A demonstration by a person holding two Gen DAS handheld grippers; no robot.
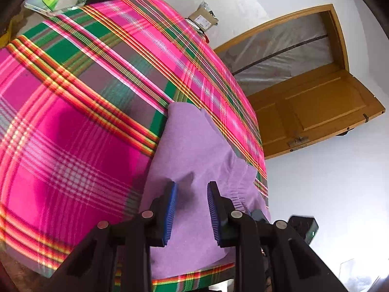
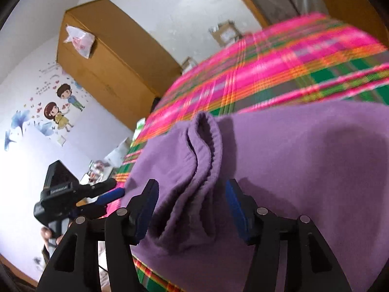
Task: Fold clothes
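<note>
Now: soft purple fleece garment [image 2: 279,150] spread flat on a bright pink, green and orange plaid cloth [image 1: 80,92] covering the counter, close to its near edge. Elastic gathered band [image 2: 206,143] bunched into an upright fold at the garment's edge. Right tool [image 2: 192,209] with blue-padded jaws spread wide either side of that fold — pads clear of the fabric, gripping nothing. Left tool [image 1: 192,209] partly open, poised over the same purple fleece, a small raised pucker between the blue pads; contact with the cloth impossible to tell. Seen also from the right wrist — left tool beside the garment's edge. Wooden door [image 1: 313,112] beyond the counter.
</note>
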